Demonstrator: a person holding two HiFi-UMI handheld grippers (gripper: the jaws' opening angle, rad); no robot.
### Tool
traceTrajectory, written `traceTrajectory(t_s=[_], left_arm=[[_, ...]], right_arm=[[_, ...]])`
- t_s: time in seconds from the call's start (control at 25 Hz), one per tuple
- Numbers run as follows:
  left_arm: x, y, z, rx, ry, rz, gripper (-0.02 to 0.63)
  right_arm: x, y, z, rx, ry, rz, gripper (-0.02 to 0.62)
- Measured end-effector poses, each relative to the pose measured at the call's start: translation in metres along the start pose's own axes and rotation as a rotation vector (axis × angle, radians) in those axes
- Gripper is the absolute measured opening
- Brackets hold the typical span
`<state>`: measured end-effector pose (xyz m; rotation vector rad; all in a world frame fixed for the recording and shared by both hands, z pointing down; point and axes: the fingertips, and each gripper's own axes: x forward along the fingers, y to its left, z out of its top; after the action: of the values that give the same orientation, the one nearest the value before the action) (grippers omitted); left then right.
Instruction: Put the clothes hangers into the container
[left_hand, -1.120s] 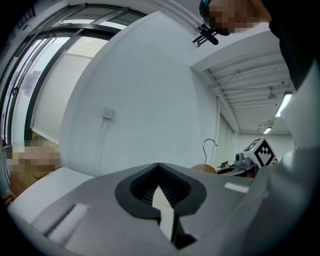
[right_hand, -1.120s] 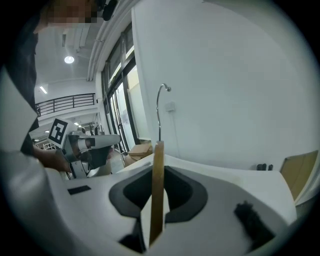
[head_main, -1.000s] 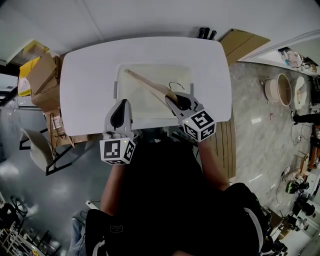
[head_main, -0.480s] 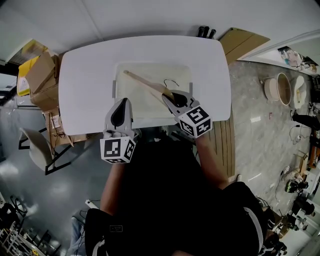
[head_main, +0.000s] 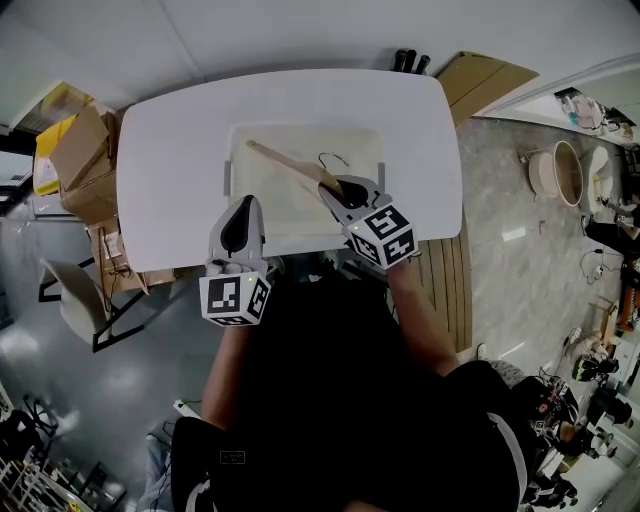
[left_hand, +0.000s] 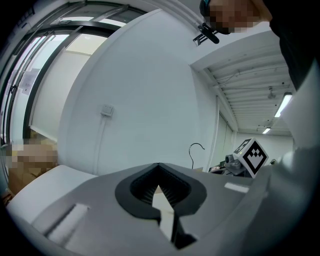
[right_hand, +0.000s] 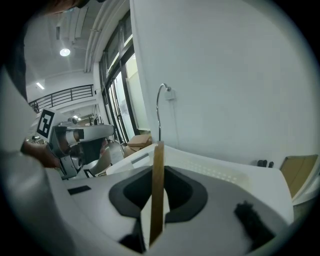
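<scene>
While your right claw (head_main: 338, 192) hangs over the container (head_main: 232, 165), the wooden hanger (head_main: 290, 163) slants away ahead of it across the tub, its hook (head_main: 335, 159) just beyond the tips. Bare table (head_main: 170, 140) lies on both sides of the rim. The jaws pinch narrowly on the hanger's end. Your left claw (head_main: 243, 207), at the near rim, is closed and empty.

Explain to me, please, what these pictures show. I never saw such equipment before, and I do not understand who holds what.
There is no robot here: a person holds a gripping tool in each hand. One picture comes from a camera on the person's head, looking down; the other two come from cameras riding on each tool. On the white table stands a pale container. The right tongs grip a wooden hanger over it. The left tongs are shut and empty.
</scene>
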<state>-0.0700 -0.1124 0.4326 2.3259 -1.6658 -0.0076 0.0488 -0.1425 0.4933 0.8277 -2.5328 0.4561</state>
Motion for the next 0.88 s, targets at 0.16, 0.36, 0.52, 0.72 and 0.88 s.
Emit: traceTrajectory(t_s=[0.16, 0.36, 0.52, 0.72, 0.88], left_arm=[[0.0, 0.002, 0.0, -0.002, 0.002, -0.003, 0.006], [0.001, 0.006, -0.001, -0.001, 0.005, -0.004, 0.006], [0.002, 0.01, -0.001, 0.001, 0.008, -0.004, 0.006], [0.006, 0.011, -0.002, 0.002, 0.013, -0.002, 0.006], [0.007, 0.013, -0.004, 0.0, 0.02, -0.003, 0.006]], right_arm=[[0.006, 0.0, 0.0, 0.003, 0.011, -0.003, 0.061], [0.014, -0.002, -0.001, 0.006, 0.033, -0.006, 0.061], [0.021, -0.003, -0.002, 0.01, 0.047, -0.004, 0.061], [0.024, -0.006, -0.004, 0.008, 0.07, 0.003, 0.061], [0.029, -0.006, -0.007, 0.007, 0.087, 0.007, 0.061]])
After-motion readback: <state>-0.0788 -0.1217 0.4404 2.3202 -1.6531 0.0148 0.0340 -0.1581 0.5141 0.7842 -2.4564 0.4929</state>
